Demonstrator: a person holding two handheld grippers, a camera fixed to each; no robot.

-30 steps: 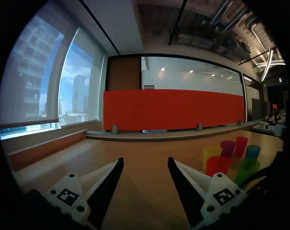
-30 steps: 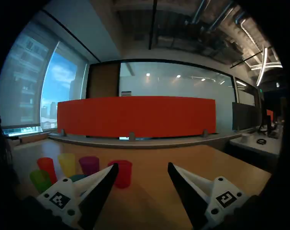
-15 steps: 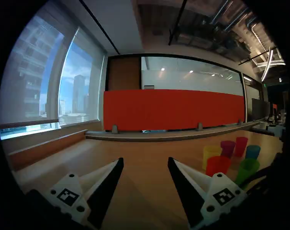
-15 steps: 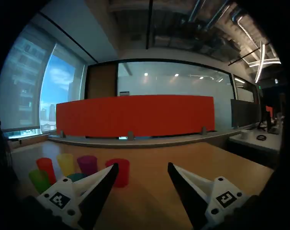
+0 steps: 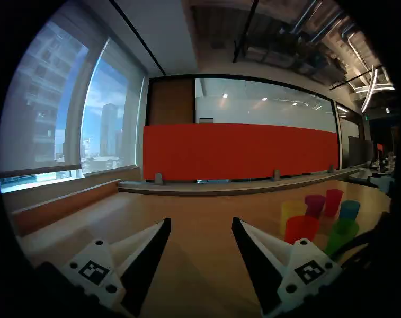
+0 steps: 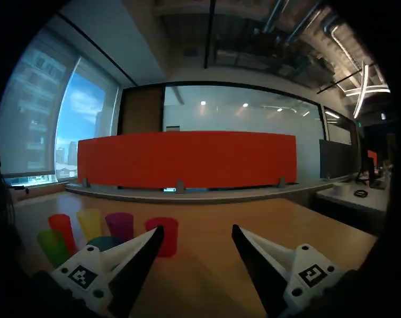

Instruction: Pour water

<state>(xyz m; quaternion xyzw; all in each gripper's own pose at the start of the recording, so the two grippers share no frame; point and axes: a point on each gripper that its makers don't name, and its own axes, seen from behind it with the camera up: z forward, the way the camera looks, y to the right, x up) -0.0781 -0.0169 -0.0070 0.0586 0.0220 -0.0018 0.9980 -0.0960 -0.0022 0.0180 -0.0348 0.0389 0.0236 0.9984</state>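
No legible text is being displayed; letterless square code markers (image 5: 91,272) are being carried on the left gripper (image 5: 200,225) and right gripper (image 6: 197,230).

The right gripper's (image 6: 197,229) white, black-edged fingers (image 6: 134,259) stand apart, empty, over a light wooden surface (image 6: 211,217). Beyond the left finger stands a translucent red plastic cup (image 6: 163,236), with a purple plastic cup (image 6: 119,225) beside it.

Teal cup (image 6: 105,243) largely hidden behind a finger (image 6: 127,259) of the right gripper (image 6: 196,229), red cup (image 5: 301,227) base covered by the left gripper (image 5: 201,220), green cup (image 5: 342,232) base obscured, cup contents indiscernible, far desk items (image 6: 361,193) too small to identify.
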